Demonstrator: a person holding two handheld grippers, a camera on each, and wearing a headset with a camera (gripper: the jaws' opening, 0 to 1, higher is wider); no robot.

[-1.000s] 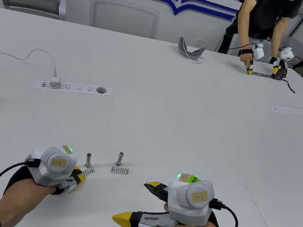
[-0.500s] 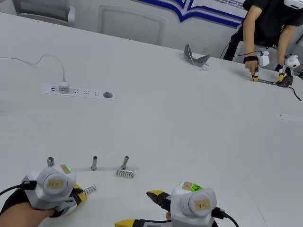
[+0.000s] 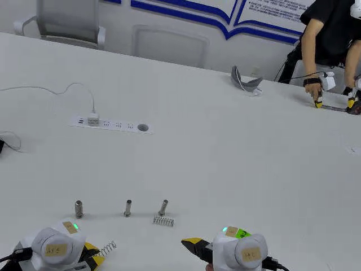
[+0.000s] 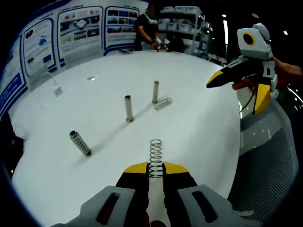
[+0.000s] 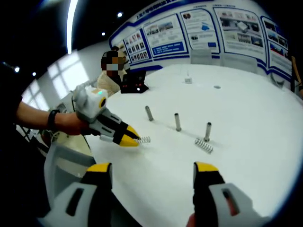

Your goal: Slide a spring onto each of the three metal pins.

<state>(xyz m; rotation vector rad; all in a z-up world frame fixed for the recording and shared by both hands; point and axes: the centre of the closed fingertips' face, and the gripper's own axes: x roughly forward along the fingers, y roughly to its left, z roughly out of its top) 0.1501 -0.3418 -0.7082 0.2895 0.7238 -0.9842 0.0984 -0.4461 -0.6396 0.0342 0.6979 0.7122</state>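
Note:
Three metal pins stand in a row on the white table [image 3: 225,169]. The left pin [image 3: 79,209] [image 4: 80,143] [image 5: 149,113] carries a spring. The middle pin [image 3: 128,208] [image 4: 128,109] [image 5: 177,121] and the right pin [image 3: 163,207] [image 4: 155,91] [image 5: 207,131] are bare. A loose spring [image 3: 163,221] [image 4: 162,103] [image 5: 203,145] lies by the right pin. My left gripper [image 3: 93,252] [image 4: 155,168] [image 5: 128,140] is shut on one end of another spring [image 3: 106,248] [image 4: 155,153] [image 5: 143,139], a little short of the pins. My right gripper [image 3: 197,248] [image 5: 151,170] [image 4: 236,78] hovers open to the right, holding nothing.
A white power strip [image 3: 113,124] with a plugged-in cable lies farther back on the table. A grey object [image 3: 245,82] sits at the far edge. A person [image 3: 333,39] works with grippers at the far right corner. Chairs stand beyond the table.
My left gripper has drawn back from the pins with the spring in its jaws, uncovering the left pin with its spring. The head camera tilted upward. The right gripper has hardly moved.

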